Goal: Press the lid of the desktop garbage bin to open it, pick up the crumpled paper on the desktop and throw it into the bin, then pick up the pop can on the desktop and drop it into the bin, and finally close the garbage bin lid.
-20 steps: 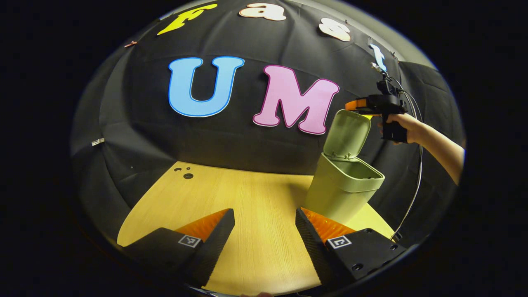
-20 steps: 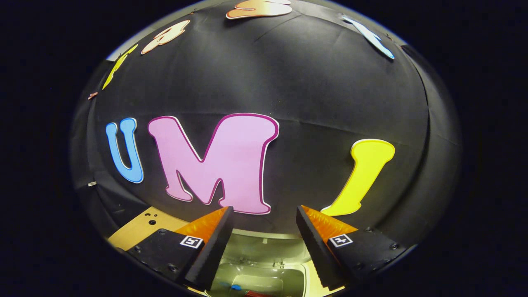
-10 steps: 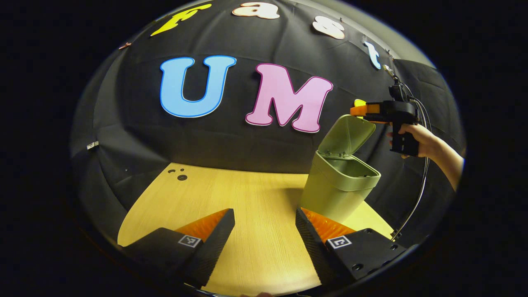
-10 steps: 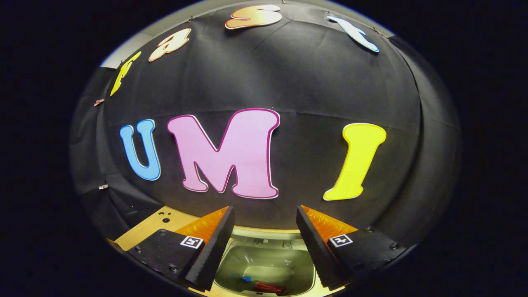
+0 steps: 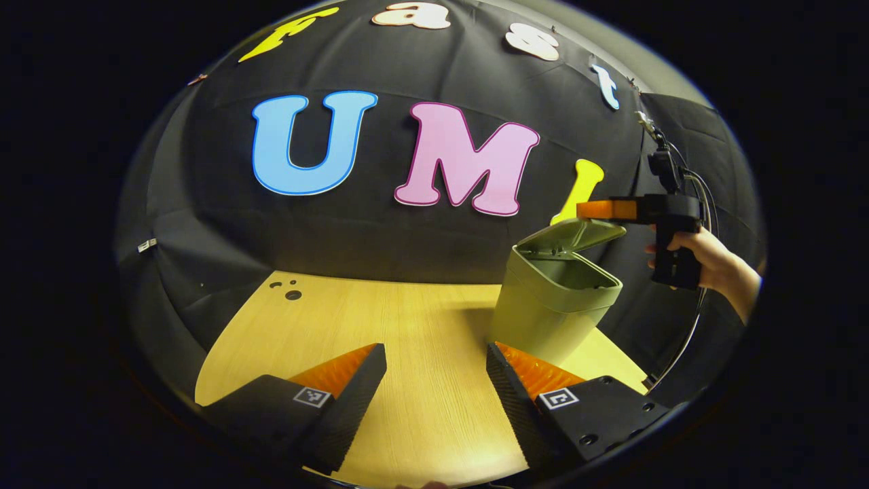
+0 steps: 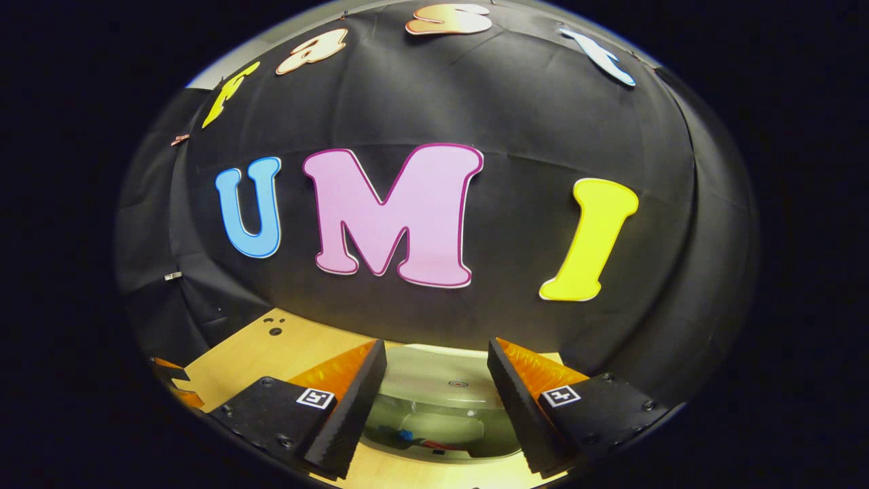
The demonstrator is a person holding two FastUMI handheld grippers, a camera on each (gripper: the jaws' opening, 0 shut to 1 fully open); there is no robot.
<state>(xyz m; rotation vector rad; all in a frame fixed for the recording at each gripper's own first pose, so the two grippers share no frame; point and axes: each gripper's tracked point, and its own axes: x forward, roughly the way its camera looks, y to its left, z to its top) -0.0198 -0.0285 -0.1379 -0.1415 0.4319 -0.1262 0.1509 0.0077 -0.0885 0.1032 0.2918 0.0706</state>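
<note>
Desk point(image 5: 407, 353) wood, green bin point(image 5: 550, 312) at its right end; lid point(image 5: 574, 236) half down, trash visible inside. Right hand-held gripper point(image 6: 434, 401) wide, empty, above lid. Left hand-held gripper point(image 5: 434, 401) wide, empty, idle. Judgement: closing step; push down on lid's front edge till it latches, bin may tip
</note>
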